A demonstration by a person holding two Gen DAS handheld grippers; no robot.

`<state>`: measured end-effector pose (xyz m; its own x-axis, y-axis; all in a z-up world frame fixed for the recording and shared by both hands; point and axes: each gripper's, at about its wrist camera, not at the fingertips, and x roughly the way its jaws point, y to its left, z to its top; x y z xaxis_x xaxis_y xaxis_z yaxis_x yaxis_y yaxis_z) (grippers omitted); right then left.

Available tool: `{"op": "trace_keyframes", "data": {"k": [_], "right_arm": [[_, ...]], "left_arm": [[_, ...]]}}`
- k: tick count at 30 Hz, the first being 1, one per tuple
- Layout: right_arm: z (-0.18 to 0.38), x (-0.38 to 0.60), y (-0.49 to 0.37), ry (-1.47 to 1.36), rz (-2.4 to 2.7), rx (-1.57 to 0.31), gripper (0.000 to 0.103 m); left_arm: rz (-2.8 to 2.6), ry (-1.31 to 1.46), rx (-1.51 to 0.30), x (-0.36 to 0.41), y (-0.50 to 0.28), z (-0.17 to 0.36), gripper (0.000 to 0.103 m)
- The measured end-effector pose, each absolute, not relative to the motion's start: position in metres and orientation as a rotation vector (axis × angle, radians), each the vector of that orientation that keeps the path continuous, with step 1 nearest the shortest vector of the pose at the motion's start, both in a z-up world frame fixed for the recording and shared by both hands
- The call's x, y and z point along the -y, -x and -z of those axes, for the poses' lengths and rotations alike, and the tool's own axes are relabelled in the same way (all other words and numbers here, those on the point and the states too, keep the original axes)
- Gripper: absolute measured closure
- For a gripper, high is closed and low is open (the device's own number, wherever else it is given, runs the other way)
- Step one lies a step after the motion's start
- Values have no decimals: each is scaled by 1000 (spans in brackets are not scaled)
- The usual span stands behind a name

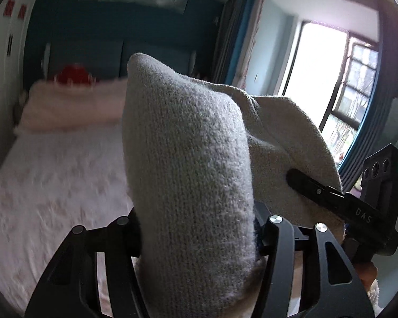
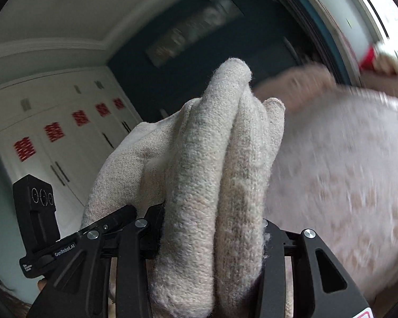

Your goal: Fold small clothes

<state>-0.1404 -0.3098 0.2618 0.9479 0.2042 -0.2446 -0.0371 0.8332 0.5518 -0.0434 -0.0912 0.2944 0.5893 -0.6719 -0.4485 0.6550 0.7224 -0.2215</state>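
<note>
A beige-grey knitted garment (image 1: pixel 188 164) fills the middle of the left wrist view, bunched up between my left gripper's (image 1: pixel 196 228) jaws, which are shut on it. The same knit (image 2: pixel 215 175) stands in thick folds in the right wrist view, clamped between my right gripper's (image 2: pixel 212 228) jaws. Both grippers hold it lifted above the bed. My right gripper (image 1: pixel 331 198) also shows at the right of the left wrist view, touching the cloth. My left gripper (image 2: pixel 66 238) shows at the lower left of the right wrist view. The fingertips are hidden by the cloth.
A bed with a pale pink patterned cover (image 1: pixel 53 180) lies below, also in the right wrist view (image 2: pixel 345 185). A pink blanket (image 1: pixel 74 103) and a red item (image 1: pixel 74 74) lie at its head. White wardrobe doors (image 2: pixel 66 145), a dark blue wall and a window (image 1: pixel 331 79) surround it.
</note>
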Motion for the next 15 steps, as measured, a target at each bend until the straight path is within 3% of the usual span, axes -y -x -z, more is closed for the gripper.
{"op": "trace_keyframes", "data": {"k": [6, 15], "right_arm": [[-331, 282, 158, -471, -202, -144, 64], [-395, 231, 151, -366, -340, -6, 63]], "left_arm": [[774, 62, -321, 51, 74, -361, 45], [730, 81, -107, -15, 92, -413, 43]]}}
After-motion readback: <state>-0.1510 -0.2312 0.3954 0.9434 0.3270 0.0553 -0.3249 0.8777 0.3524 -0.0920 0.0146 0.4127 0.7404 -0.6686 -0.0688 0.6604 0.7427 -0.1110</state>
